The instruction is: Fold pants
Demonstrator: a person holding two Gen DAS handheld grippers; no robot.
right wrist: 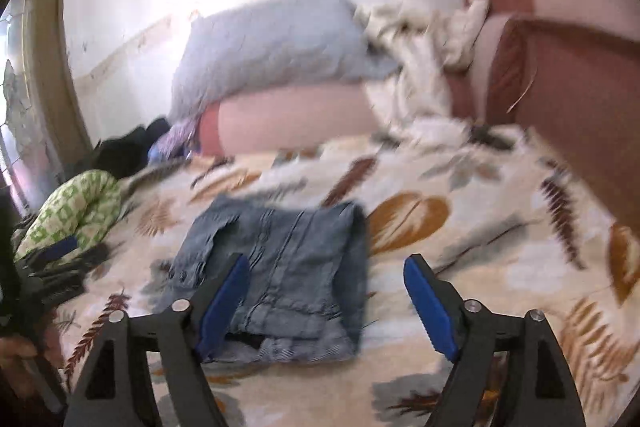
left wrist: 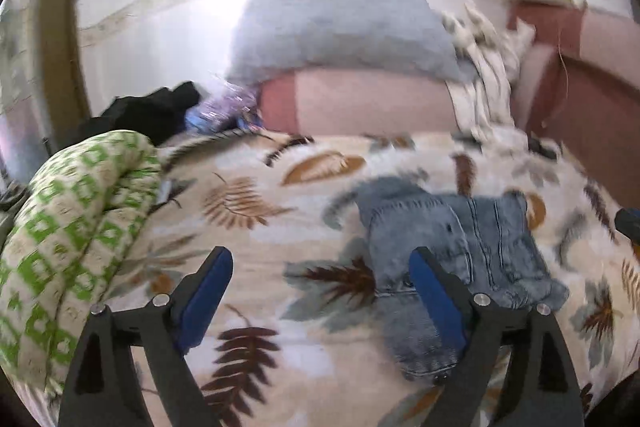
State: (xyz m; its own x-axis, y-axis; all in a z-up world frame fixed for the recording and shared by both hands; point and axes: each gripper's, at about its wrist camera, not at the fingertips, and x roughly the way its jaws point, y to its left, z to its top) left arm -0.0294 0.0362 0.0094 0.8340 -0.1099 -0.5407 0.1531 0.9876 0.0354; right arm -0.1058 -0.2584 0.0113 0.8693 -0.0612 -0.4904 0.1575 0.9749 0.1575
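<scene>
Denim pants [right wrist: 280,275] folded on leaf-print bedspread [right wrist: 460,247], both jaws apart.

A home bedroom is showing here: a bed [right wrist: 480,267] is wearing a leaf-print cover, a grey pillow [right wrist: 272,39] is leaning on a pink bolster [right wrist: 296,119], and a green quilt [left wrist: 68,227] is lying bunched beside dark clothes [left wrist: 148,111].

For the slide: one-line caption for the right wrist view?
Open right gripper above folded denim pants on a leaf-print bedspread, left gripper at frame edge.
</scene>
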